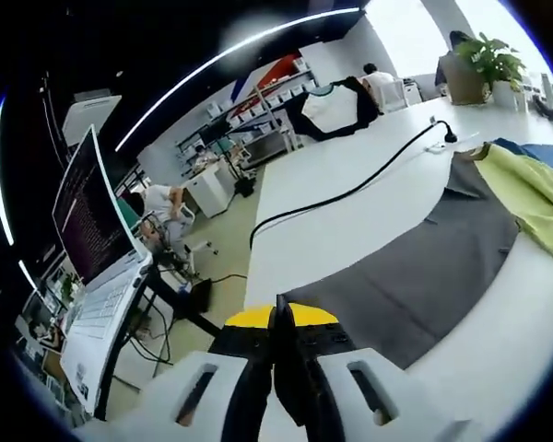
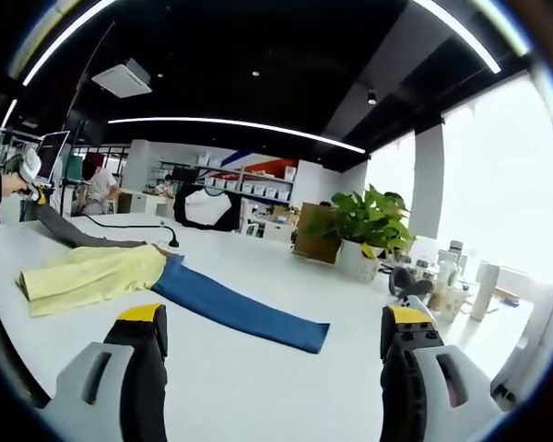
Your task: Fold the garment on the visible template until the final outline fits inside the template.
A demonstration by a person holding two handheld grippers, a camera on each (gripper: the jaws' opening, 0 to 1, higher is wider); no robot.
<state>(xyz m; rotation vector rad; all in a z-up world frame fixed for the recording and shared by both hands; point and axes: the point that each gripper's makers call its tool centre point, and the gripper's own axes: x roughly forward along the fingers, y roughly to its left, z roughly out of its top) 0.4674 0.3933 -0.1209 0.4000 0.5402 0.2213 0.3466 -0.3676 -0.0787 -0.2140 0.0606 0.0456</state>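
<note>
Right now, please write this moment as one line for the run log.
left hand-held gripper: shut on grey garment edge | right hand-held gripper: open, holding nothing | yellow garment, blue garment: flat on white table

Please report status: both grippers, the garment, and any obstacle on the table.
Left gripper shut on grey garment edge. Right gripper open, empty, above white table. Yellow cloth, blue cloth and black cable lie alongside.

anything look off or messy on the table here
Yes. Three garments overlap loosely instead of lying flat apart: the yellow garment lies over one end of the blue garment and next to the grey garment, whose corner hangs at the table edge, pinched in the shut left tool. A black cable snakes across the table.
</note>
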